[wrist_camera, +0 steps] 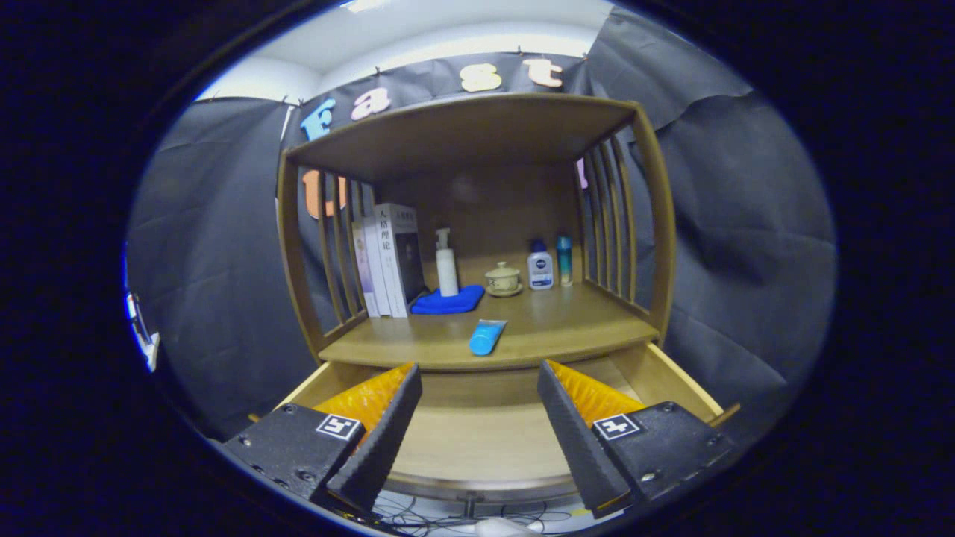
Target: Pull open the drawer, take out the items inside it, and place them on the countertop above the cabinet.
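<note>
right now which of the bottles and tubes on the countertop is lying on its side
The blue tube, lying flat near the countertop's front edge, just beyond the open jaws. The white pump bottle and both small bottles at the back stand upright.

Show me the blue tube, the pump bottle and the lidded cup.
blue tube (486, 337), gripper view, middle of its body
pump bottle (447, 272), gripper view, white body
lidded cup (503, 279), gripper view, its side
</note>
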Demonstrator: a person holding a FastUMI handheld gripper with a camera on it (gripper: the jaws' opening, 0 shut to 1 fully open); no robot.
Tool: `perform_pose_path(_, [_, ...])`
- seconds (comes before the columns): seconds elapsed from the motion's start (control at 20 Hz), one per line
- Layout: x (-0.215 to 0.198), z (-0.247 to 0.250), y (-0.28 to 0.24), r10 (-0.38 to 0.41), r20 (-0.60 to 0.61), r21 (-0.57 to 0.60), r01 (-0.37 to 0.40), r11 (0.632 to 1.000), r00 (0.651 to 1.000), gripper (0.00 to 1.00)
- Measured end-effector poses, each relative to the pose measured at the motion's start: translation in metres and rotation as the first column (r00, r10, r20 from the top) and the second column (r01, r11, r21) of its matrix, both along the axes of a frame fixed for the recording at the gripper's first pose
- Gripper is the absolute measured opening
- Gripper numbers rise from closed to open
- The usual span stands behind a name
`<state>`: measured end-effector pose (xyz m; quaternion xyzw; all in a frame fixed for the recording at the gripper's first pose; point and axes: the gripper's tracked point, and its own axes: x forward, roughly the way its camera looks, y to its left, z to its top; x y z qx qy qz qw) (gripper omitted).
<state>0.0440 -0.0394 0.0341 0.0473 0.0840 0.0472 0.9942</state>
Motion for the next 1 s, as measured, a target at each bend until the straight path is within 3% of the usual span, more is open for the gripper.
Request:
perform_pose_path(0.1, [-0.019, -0.011, -0.005, -0.009, 0.045, -0.022, 0.01, 1.0, 0.999, 0.98])
perform_pose_path(0.3, [-0.047, -0.049, -0.015, -0.104, 0.104, -0.131, 0.117, 0.984, 0.989, 0.98])
perform_pose_path(0.6, [-0.057, -0.122, -0.006, -0.109, 0.0, -0.144, 0.108, 0.984, 0.994, 0.99])
perform_pose_path(1.0, [-0.047, -0.145, 0.012, -0.103, -0.028, -0.135, 0.098, 0.986, 0.994, 0.99])
